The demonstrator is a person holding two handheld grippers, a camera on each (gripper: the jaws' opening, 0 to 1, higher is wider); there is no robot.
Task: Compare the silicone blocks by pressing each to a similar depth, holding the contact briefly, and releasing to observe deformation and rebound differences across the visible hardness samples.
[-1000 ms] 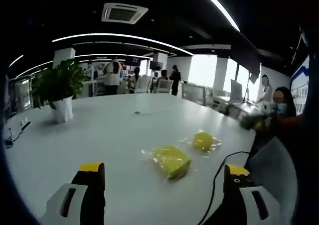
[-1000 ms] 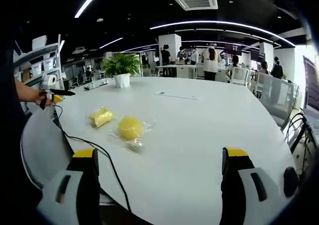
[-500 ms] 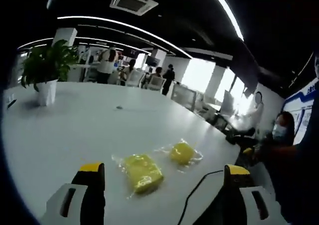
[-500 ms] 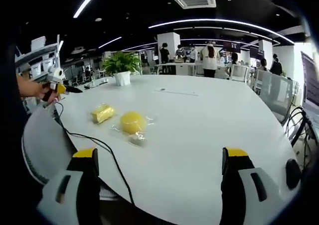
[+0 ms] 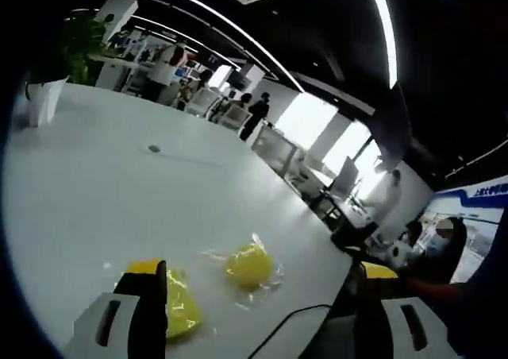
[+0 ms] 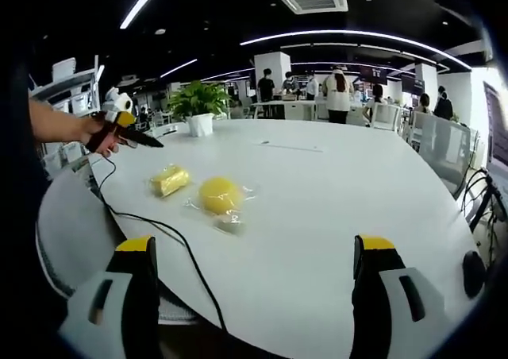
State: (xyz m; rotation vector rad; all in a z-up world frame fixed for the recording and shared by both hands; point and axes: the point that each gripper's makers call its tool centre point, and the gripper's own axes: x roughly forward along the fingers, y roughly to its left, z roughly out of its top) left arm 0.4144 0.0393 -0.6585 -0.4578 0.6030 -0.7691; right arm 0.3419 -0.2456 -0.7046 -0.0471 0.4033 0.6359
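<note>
I am holding my left gripper [image 5: 258,283] with its jaws spread wide and nothing between them, hovering above the near edge of the white table [image 5: 95,192]. The rectangular yellow silicone block [image 5: 176,305], in its clear wrapper, is lying just behind my left jaw, partly hidden by it, with its long axis running away from me and to the right. The rounder yellow silicone block [image 5: 248,264] is sitting just to the right of it and a little farther off, close to the middle of my jaw gap, so I judge that one the easier first press for this hand.

My right gripper [image 6: 254,268] is also gaping wide, empty, and touching nothing. From there both blocks are lying far and to the left, well apart from it, the rectangular one beyond the round one, with a black cable [image 6: 171,252] trailing across the table near them. The left gripper is plainly nearer.
</note>
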